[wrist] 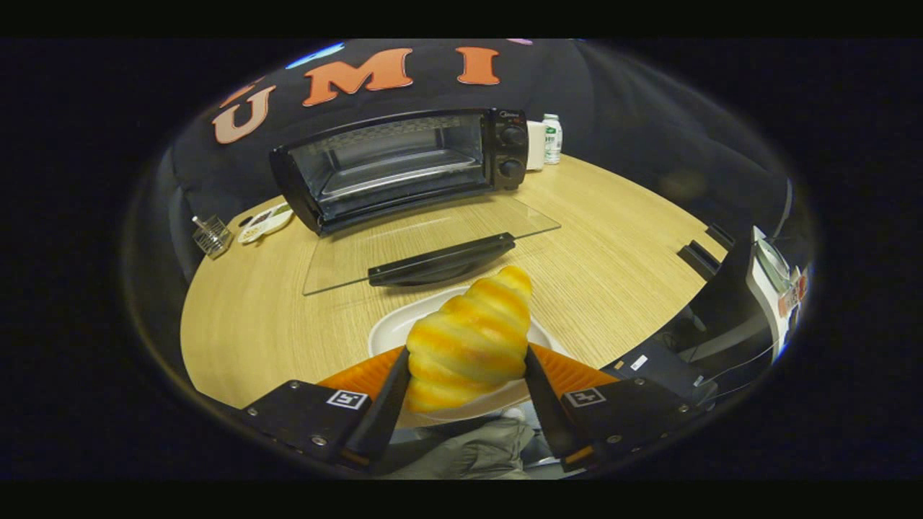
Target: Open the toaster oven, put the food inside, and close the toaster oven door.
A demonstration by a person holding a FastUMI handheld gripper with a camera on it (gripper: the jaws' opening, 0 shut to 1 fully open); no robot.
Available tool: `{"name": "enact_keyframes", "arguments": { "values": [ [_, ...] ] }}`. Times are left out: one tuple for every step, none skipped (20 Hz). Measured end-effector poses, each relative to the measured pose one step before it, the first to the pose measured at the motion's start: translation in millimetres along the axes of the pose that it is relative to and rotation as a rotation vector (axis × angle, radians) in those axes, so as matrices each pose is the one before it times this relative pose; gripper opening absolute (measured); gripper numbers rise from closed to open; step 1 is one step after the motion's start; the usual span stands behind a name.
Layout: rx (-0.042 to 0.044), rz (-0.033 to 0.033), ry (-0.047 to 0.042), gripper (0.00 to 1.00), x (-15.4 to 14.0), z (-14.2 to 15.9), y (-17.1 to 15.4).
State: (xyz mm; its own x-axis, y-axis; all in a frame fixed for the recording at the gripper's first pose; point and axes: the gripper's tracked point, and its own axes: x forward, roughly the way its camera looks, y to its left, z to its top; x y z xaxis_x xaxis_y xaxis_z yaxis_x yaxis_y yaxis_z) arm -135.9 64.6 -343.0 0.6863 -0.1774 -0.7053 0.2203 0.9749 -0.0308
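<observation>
A golden, ridged croissant [472, 339] sits between my two fingers, and my gripper [467, 360] is shut on it, both fingers pressing its sides. It hangs over a white plate [393, 328] on the wooden table [245, 324]. Beyond the plate stands the black toaster oven [396, 166] with its glass door [425, 241] folded down flat onto the table, handle towards me. The oven's inside shows a wire rack and a tray.
Two knobs [512, 151] sit on the oven's right side. A white box and a small bottle [551, 138] stand behind the oven. A wire holder [211, 236] and a small dish lie at the table's left edge. Dark equipment [757, 288] stands at the right.
</observation>
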Motion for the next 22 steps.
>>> {"name": "enact_keyframes", "arguments": {
  "values": [
    [0.01362,0.01112,-0.01299,0.84,-6.8,6.78,0.46],
    [0.00865,0.01212,-0.01264,0.84,-6.33,8.01,1.33],
    [0.00519,0.00556,-0.01493,0.83,-6.1,7.11,-0.6],
    [0.0029,0.00763,-0.01335,0.83,-6.66,6.34,-1.7],
    [0.00517,0.00585,-0.01223,0.83,-5.82,7.16,-0.68],
    [0.00647,0.00893,-0.01276,0.84,-4.65,7.37,0.95],
    [0.00464,0.0077,-0.01402,0.84,-3.52,7.49,0.51],
    [-0.00186,0.00444,-0.01187,0.83,-2.86,7.23,-0.13],
    [-0.00351,0.00166,-0.01311,0.83,-1.13,6.65,0.51],
    [-0.00383,0.00767,-0.00971,0.83,-0.66,5.63,1.51],
    [0.00152,0.01429,-0.00747,0.83,-0.14,5.64,3.88],
    [0.00674,0.01573,-0.00617,0.83,1.83,4.85,4.25],
    [0.00589,0.01453,-0.00114,0.83,1.37,3.85,4.08],
    [0.00794,0.01415,-0.00495,0.83,1.93,4.84,4.59],
    [0.00456,0.01486,-0.00143,0.83,2.66,3.87,3.81],
    [0.00172,0.01661,-0.00279,0.83,2.96,4.63,5.15],
    [0.0005,0.01521,-0.00285,0.83,2.31,3.53,4.69],
    [-0.00128,0.01321,0.00041,0.83,3.79,3.51,3.75],
    [-0.00185,0.01263,-0.00119,0.83,3.55,4.1,3.94],
    [-0.00413,0.01042,-0.00189,0.83,3.86,4.14,3.78],
    [-0.00587,0.01165,-0.00371,0.83,3.2,3.89,3.84],
    [-0.00685,0.01339,-0.00261,0.83,4.14,3.18,4.31]
  ]
}}
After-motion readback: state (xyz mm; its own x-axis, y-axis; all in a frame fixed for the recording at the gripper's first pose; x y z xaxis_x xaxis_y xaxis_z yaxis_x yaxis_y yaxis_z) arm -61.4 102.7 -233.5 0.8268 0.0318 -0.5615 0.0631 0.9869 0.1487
